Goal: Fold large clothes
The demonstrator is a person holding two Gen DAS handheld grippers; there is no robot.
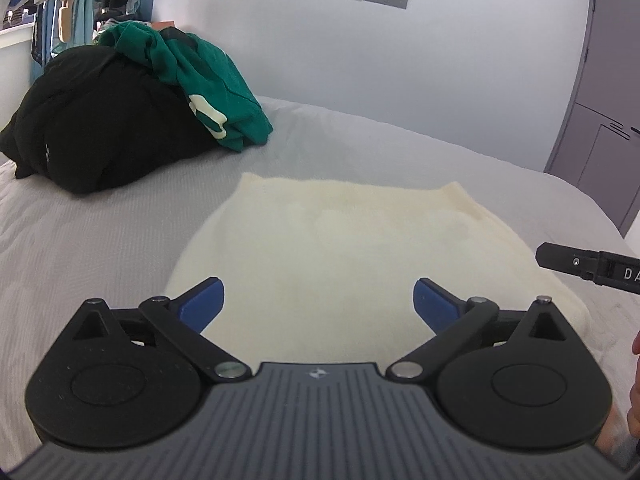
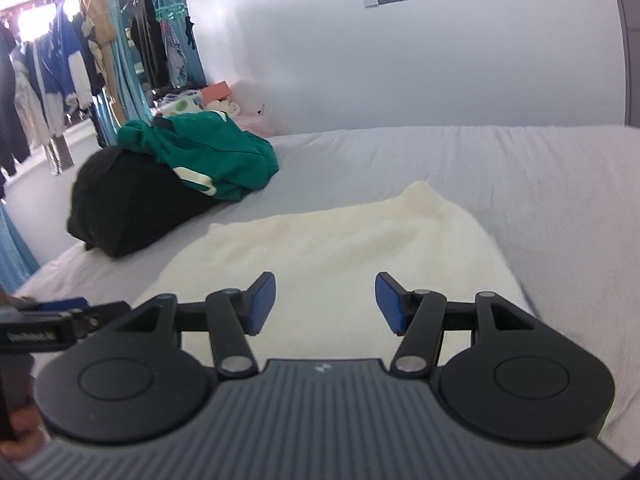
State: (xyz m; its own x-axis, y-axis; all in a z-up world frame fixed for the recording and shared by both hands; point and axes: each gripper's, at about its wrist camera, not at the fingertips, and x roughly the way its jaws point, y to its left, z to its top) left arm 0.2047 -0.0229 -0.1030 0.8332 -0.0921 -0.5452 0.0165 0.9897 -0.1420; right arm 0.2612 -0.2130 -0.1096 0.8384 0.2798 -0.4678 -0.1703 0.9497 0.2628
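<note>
A cream fleece garment (image 1: 344, 236) lies folded flat on the grey bed, also in the right wrist view (image 2: 336, 248). My left gripper (image 1: 318, 300) is open and empty above its near edge, blue pads spread wide. My right gripper (image 2: 325, 300) is open and empty above the garment's near part. The tip of the right gripper's body shows at the right edge of the left wrist view (image 1: 588, 268). The left gripper's body shows at the left edge of the right wrist view (image 2: 52, 320).
A pile of a black garment (image 1: 100, 120) with a green one (image 1: 208, 76) on top sits at the far left of the bed (image 1: 380, 152). Hanging clothes (image 2: 60, 72) line the far left. A purple door (image 1: 600, 100) stands at right.
</note>
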